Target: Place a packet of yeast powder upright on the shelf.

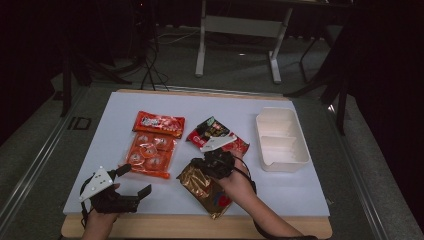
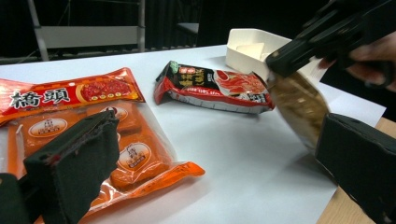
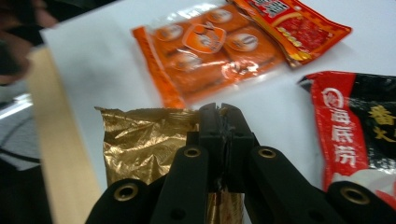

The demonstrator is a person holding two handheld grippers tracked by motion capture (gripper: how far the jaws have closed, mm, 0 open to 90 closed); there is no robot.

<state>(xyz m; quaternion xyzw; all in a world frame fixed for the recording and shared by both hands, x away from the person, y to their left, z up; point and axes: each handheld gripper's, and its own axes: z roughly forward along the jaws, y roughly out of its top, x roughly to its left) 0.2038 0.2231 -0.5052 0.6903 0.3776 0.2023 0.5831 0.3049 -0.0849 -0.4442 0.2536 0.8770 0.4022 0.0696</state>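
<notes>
One gold foil packet (image 1: 206, 189) sits near the front table edge, about 6 o'clock from table centre, its top seam pinched flat between the closed jaws of the right gripper (image 1: 216, 161); the right gripper view shows the crinkled gold film (image 3: 140, 144) bunched left of the clamped jaw tips. Judging by the wrinkles, the packet is light, soft and slippery foil, likely to sag and swing from one held edge, so the sealed top seam looks like the best place to hold, not the bulging middle. In the left gripper view the packet (image 2: 299, 105) hangs tilted from that gripper at 2 o'clock. Left gripper (image 1: 134, 181) rests at 8 o'clock of the table (image 1: 280, 190), jaws spread wide, holding nothing, well apart from the packet. Outward: red-black snack bag (image 1: 216, 134) just behind the right gripper at 12 o'clock, orange multi-pack (image 1: 150, 152) at 10 o'clock with a red-orange pouch (image 1: 159, 123) lying on its far end, white two-compartment tray (image 1: 283, 160) at 2 o'clock, apart from everything.
</notes>
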